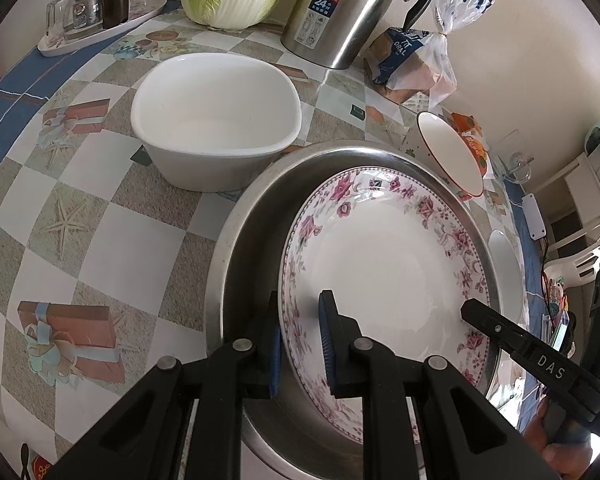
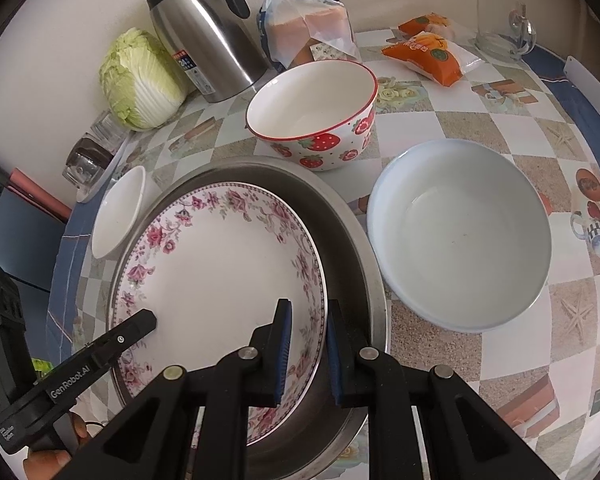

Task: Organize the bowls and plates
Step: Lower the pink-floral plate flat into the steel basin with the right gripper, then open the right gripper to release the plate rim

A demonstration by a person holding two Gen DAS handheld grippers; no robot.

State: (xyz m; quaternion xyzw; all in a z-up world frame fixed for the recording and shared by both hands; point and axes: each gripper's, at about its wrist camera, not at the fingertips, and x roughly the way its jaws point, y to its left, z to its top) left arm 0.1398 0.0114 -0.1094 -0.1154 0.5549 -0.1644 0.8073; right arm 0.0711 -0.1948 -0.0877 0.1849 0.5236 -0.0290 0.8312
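Over the steel pan: both grippers, left and right, pinching floral plate rims. Strawberry bowl, pale bowl, white tub still loose on worktop; barely started, probably.

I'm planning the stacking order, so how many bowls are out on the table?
3. A white squarish bowl sits left of the steel basin, a strawberry-patterned bowl with a red rim behind it, and a pale blue round bowl right of it. Others may lie out of view.
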